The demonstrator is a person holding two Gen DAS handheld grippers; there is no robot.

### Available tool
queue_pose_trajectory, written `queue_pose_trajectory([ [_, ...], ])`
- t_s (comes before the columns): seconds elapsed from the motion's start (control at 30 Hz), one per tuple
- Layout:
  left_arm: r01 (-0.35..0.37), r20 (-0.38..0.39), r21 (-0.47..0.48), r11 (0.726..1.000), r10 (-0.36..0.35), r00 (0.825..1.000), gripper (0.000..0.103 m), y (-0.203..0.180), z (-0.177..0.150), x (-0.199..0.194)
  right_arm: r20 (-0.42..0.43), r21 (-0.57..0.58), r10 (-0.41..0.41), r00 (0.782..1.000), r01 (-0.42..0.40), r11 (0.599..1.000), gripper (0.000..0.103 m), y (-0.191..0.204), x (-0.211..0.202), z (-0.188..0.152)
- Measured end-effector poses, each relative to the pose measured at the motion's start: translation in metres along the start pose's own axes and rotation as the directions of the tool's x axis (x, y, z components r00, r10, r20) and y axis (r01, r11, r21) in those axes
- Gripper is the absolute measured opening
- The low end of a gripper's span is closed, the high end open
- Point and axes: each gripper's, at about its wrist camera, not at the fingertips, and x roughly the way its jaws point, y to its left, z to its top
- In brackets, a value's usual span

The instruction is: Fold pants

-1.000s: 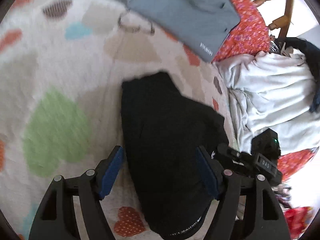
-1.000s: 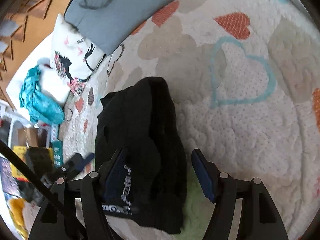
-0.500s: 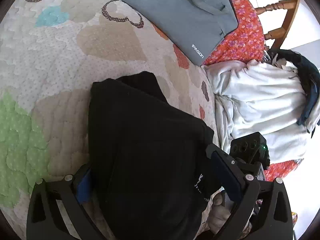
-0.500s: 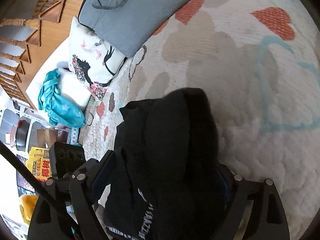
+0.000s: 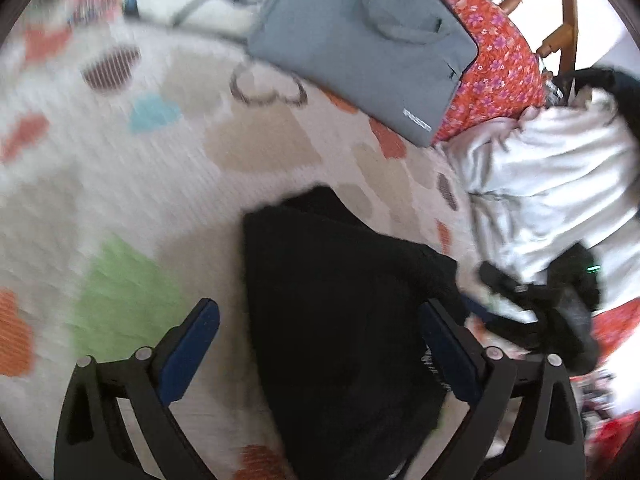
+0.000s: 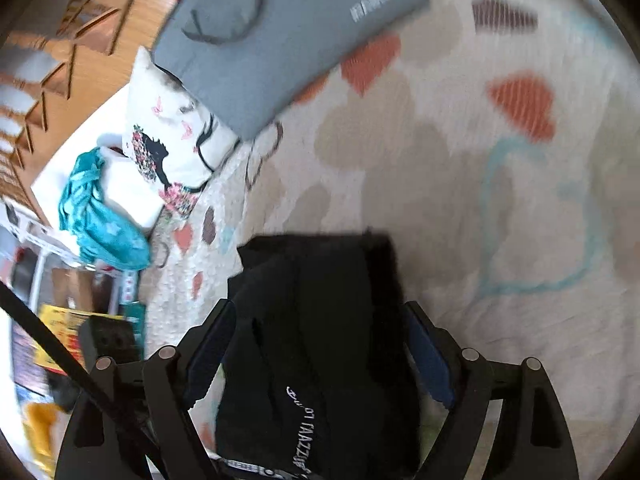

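The black pants (image 5: 344,320) lie folded into a compact bundle on the heart-patterned quilt (image 5: 120,184). My left gripper (image 5: 320,344) is open above the bundle, its blue pads on either side and apart from the cloth. In the right wrist view the pants (image 6: 316,340) show white lettering near the bottom. My right gripper (image 6: 316,352) is open, its pads straddling the bundle's near end. The other gripper shows at the left wrist view's right (image 5: 540,304).
A grey bag (image 5: 360,44) lies at the far edge of the quilt. A white garment pile (image 5: 540,184) and red floral fabric (image 5: 500,64) lie to the right. A printed pillow (image 6: 172,152), teal cloth (image 6: 96,216) and wooden railing (image 6: 60,40) sit to the left.
Both grippers have pulled back and up from the bundle since half a second ago; the pants look smaller between the jaws. The pants stay on the quilt.
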Motion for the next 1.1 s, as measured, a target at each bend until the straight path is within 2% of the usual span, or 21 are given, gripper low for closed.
queue_pose_trajectory([
  [0.07,-0.087,0.057,0.065,0.994,0.083,0.995,0.090,-0.010,0.002,-0.012,0.067,-0.067,-0.040,0.997,0.045,0.997,0.086,0.013,-0.017,-0.001],
  [0.13,-0.152,0.106,0.113,0.982,0.140,0.984,0.086,-0.018,0.003,-0.019,0.094,-0.116,-0.071,0.993,0.082,0.990,0.076,0.026,-0.027,-0.002],
  [0.17,-0.180,0.127,0.133,0.975,0.163,0.978,0.085,-0.021,0.003,-0.023,0.090,-0.128,-0.072,0.993,0.083,0.988,0.062,0.031,-0.029,-0.003],
  [0.2,-0.207,0.144,0.151,0.967,0.186,0.972,0.085,-0.024,0.003,-0.025,0.089,-0.135,-0.082,0.993,0.094,0.986,0.053,0.034,-0.031,-0.004],
  [0.33,-0.270,0.171,0.194,0.943,0.238,0.956,0.084,-0.030,0.000,-0.028,0.102,-0.163,-0.152,0.983,0.167,0.972,0.053,0.037,-0.029,-0.006],
  [0.6,-0.335,0.213,0.232,0.913,0.288,0.934,0.084,-0.038,-0.004,-0.036,0.064,-0.167,-0.174,0.983,0.183,0.969,0.054,0.030,-0.021,-0.009],
  [1.1,-0.358,0.222,0.250,0.900,0.307,0.926,0.084,-0.043,-0.006,-0.035,0.039,-0.156,-0.202,0.979,0.206,0.966,0.064,0.018,-0.019,-0.010],
])
